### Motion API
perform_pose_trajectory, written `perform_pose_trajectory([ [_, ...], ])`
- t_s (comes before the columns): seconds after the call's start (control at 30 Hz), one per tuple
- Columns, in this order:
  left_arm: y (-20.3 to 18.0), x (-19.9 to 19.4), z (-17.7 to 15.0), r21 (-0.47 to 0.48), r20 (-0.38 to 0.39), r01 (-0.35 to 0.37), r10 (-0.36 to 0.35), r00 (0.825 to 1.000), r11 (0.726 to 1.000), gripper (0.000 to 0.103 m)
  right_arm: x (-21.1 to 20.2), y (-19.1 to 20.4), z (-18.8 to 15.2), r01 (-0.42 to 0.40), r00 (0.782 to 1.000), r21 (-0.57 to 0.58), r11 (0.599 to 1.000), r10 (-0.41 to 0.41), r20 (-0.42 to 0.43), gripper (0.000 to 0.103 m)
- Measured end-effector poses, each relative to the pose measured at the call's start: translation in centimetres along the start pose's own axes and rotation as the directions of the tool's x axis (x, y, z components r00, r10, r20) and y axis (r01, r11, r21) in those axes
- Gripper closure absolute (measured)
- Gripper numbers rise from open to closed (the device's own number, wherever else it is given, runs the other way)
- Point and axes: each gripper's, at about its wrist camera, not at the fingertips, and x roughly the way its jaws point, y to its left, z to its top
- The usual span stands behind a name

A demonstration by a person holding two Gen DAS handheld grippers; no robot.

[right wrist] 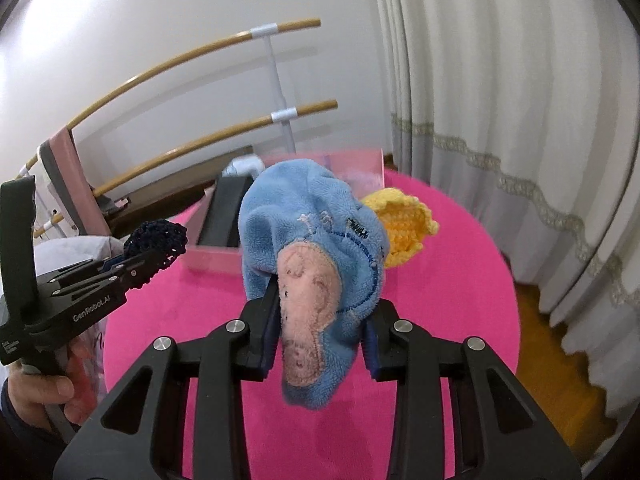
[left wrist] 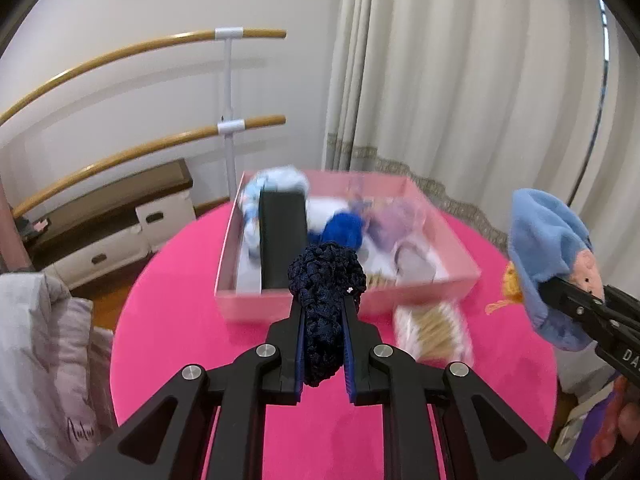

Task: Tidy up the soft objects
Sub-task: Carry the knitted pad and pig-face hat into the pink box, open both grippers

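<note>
1. Soft objects sit in and around the pink box (left wrist: 256, 300) on the round pink table (left wrist: 180, 320); that box is the landmark for every place below.
2. Inside the box, blurred, lie a light blue bundle (left wrist: 276, 180) at its far left corner, a royal blue piece (left wrist: 344, 230) near the middle and a lilac piece (left wrist: 394, 220) toward its right side.
3. A black divider (left wrist: 282, 240) stands upright in the left part of the box.
4. The left gripper (left wrist: 324, 312) is clamped on a dark navy crocheted scrunchie (left wrist: 326, 280), held above the table just in front of the box's near wall, with the scrunchie's top overlapping that wall in the left wrist view.
5. The right gripper (right wrist: 318, 312) has its jaws closed on a blue fleece plush (right wrist: 316, 232) with a pink patch, held up off the table to the right of the box.
6. A yellow crocheted piece (right wrist: 404, 228) lies on the table to the right of the box, partly hidden behind the plush in the right wrist view.
7. A blurred beige and white item (left wrist: 434, 332) lies on the table just in front of the box's near right corner.
8. Beyond the box stand 2 wooden barre rails (left wrist: 160, 44) against the wall and a cream curtain (left wrist: 460, 80).
</note>
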Motion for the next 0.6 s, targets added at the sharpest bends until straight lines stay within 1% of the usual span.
perform_pose_trajectory([
  [0.17,-0.9,-1.7,2.7,0.010,0.050,-0.010,0.010,0.999,1.000,0.091,0.1,0.6,3.3,-0.017,0.999,-0.018,1.000,0.018,0.035,0.072],
  [0.3,-2.0,-2.4,4.6,0.021,0.079,-0.022,0.020,0.997,1.000,0.091,0.2,1.3,4.7,-0.033,0.998,-0.029,0.999,0.035,0.053,0.072],
  [0.4,-2.8,-3.0,5.3,0.028,0.093,-0.030,0.028,0.995,0.999,0.091,0.8,1.7,5.4,-0.034,0.998,-0.032,0.999,0.036,0.055,0.072],
  [0.6,-3.8,-2.7,6.4,0.027,0.105,-0.045,0.042,0.994,0.999,0.091,2.4,1.7,7.0,-0.020,0.998,-0.032,0.999,0.021,0.054,0.072],
])
